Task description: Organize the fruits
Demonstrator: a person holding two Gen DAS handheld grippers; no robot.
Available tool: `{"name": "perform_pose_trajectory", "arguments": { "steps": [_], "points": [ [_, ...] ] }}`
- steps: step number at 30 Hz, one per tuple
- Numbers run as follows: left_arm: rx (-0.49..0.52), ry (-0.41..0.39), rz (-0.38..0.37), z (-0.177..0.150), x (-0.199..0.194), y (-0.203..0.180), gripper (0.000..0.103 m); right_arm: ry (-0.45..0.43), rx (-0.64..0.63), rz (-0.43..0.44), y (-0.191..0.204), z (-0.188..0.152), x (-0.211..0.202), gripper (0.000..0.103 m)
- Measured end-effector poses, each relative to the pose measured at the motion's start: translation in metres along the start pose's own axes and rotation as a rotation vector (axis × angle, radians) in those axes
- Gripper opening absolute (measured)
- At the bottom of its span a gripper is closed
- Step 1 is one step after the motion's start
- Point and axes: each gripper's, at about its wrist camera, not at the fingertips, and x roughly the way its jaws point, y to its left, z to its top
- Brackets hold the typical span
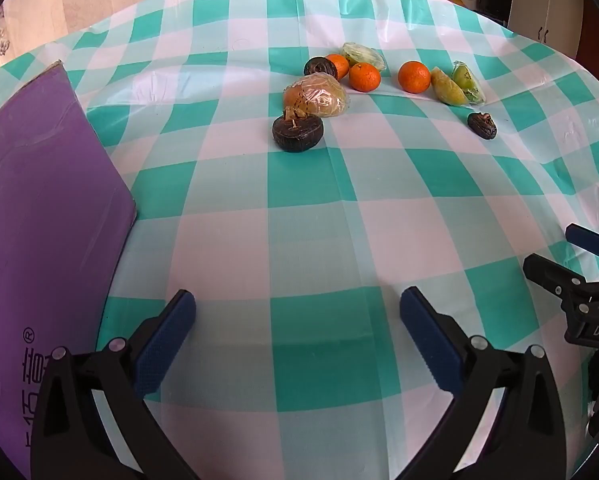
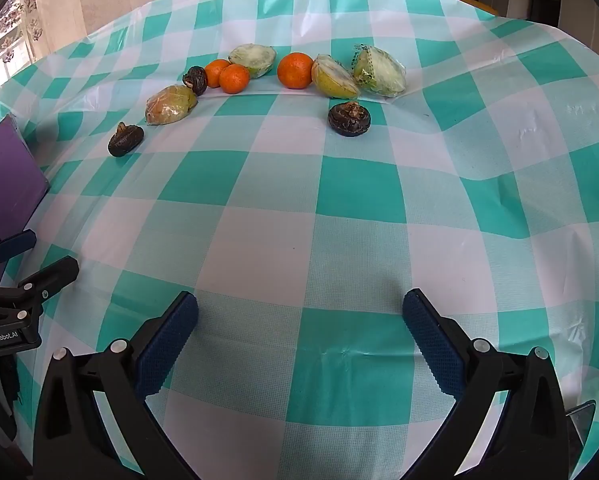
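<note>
Opening stage of the fruit-sorting task. Both tools hover low over the counter (image 1: 311, 240), which is covered by a teal-and-white checked cloth, and neither carries anything. The left gripper (image 1: 297, 332) has its fingers (image 1: 167, 340) spread wide and empty; the right gripper (image 2: 299, 334) is likewise released, with bare cloth between its fingers (image 2: 431, 344).

All fruit lies well apart from both tools, toward 12 o'clock in each wrist view. In the left view, a dark fruit (image 1: 297, 133) sits nearest, touching a plastic-wrapped fruit (image 1: 317, 96) just behind it. Further back lie a second dark fruit (image 1: 319, 67), two oranges (image 1: 364, 77) close together, and a wrapped green half (image 1: 363, 54). At 1 o'clock a third orange (image 1: 414, 77) rests beside a yellow-green cut fruit (image 1: 447, 87) and a wrapped green piece (image 1: 468, 82); a third dark fruit (image 1: 482, 125) lies alone in front of them. A purple board (image 1: 47, 216) stands tilted at 9 o'clock.

Judged from the scatter, no grouping has begun. The next move probably calls for a forward reach to a loose, isolated piece, such as the lone dark fruit, which appears nearest the right tool (image 2: 349, 119), with the fingers kept wide enough to straddle it. Wrapped pieces may slip in their film. Where the groups are meant to go cannot be told.
</note>
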Motion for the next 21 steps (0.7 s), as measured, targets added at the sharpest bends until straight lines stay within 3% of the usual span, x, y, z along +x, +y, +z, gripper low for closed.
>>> {"name": "perform_pose_trajectory", "arguments": {
  "steps": [21],
  "points": [
    [0.000, 0.000, 0.000, -0.0002, 0.0000, 0.0000, 0.102, 0.000, 0.000, 0.000, 0.0000, -0.0001, 0.0000, 0.099]
  ]
}}
